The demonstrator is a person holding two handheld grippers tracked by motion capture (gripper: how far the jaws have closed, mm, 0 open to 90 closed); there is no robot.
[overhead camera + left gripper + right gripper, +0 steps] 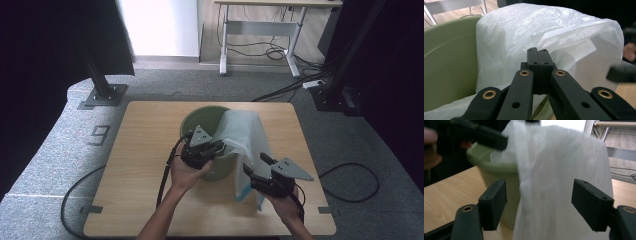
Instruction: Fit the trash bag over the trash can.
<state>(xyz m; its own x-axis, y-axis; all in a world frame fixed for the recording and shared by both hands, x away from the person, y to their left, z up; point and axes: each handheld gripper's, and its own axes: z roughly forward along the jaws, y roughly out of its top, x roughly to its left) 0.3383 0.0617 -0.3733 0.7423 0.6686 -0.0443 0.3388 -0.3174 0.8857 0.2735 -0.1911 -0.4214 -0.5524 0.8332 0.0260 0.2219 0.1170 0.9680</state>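
A green plastic bin (197, 120) stands in the middle of the wooden table (140, 160). A thin white plastic bag (245, 132) lies over its right rim and hangs down the outside to the tabletop. My left gripper (218, 148) is at the bin's near rim, and its jaws (538, 53) are shut on a fold of the bag (524, 30), beside the bin's inner wall (446, 62). My right gripper (256, 165) is low at the bin's right side. Its jaws (539, 200) are open, with the hanging bag (559, 170) between them and untouched.
The table stands on grey carpet with a black cable (350, 182) looping at the right. A white desk frame (260, 30) and loose cables stand beyond the far edge. Black stands (102, 92) flank the far corners. Bare wood lies left of the bin.
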